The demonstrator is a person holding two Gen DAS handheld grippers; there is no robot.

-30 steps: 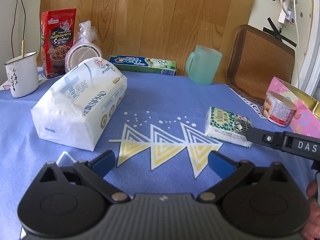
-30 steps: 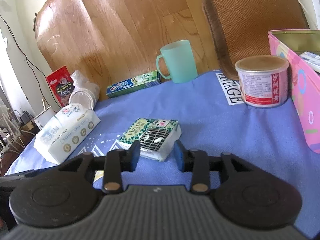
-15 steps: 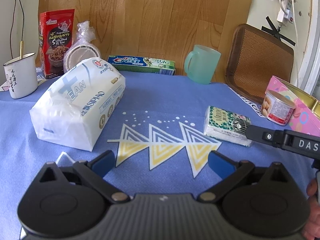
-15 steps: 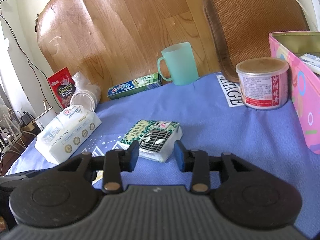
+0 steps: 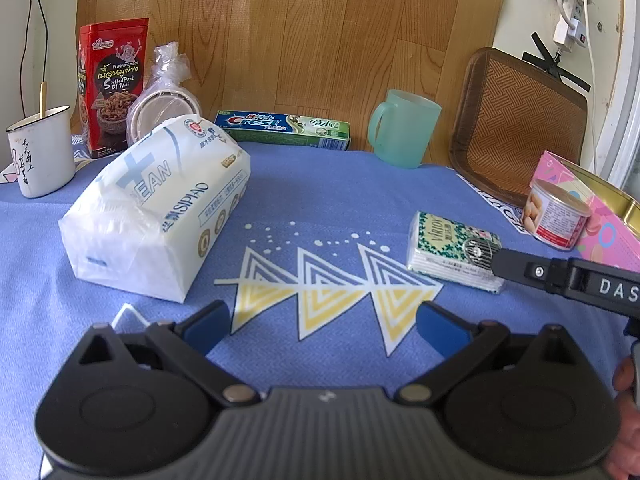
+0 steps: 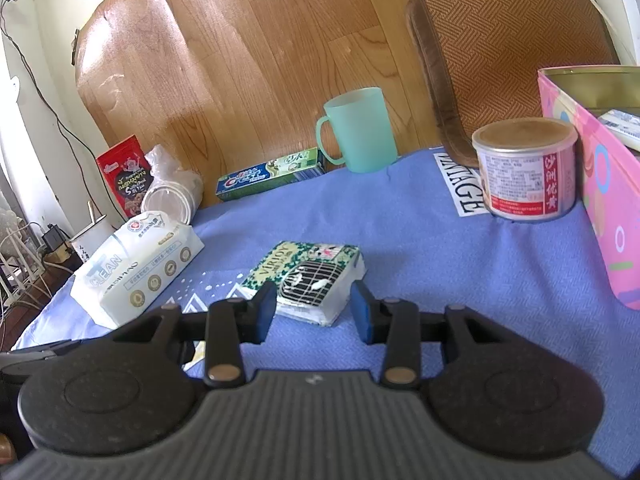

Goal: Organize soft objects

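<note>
A small green-patterned tissue pack (image 6: pixel 308 280) lies on the blue cloth; it also shows in the left wrist view (image 5: pixel 444 248). My right gripper (image 6: pixel 314 312) is open, its blue pads on either side of the pack's near end, not closed on it. A large white wet-wipe pack (image 5: pixel 160 208) lies at the left, also in the right wrist view (image 6: pixel 136 264). My left gripper (image 5: pixel 324 328) is open and empty over the cloth's triangle pattern. The right gripper's arm (image 5: pixel 560 272) reaches the small pack from the right.
A pink tin box (image 6: pixel 600 168) stands at the right with a round can (image 6: pixel 524 172) beside it. At the back: teal cup (image 5: pixel 400 128), toothpaste box (image 5: pixel 284 128), red snack bag (image 5: pixel 108 84), bagged bowls (image 5: pixel 160 100), white enamel mug (image 5: pixel 40 152), woven brown tray (image 5: pixel 516 128).
My right gripper has moved slightly forward, so its pads now flank the small tissue pack's near end. The left gripper has barely moved.
</note>
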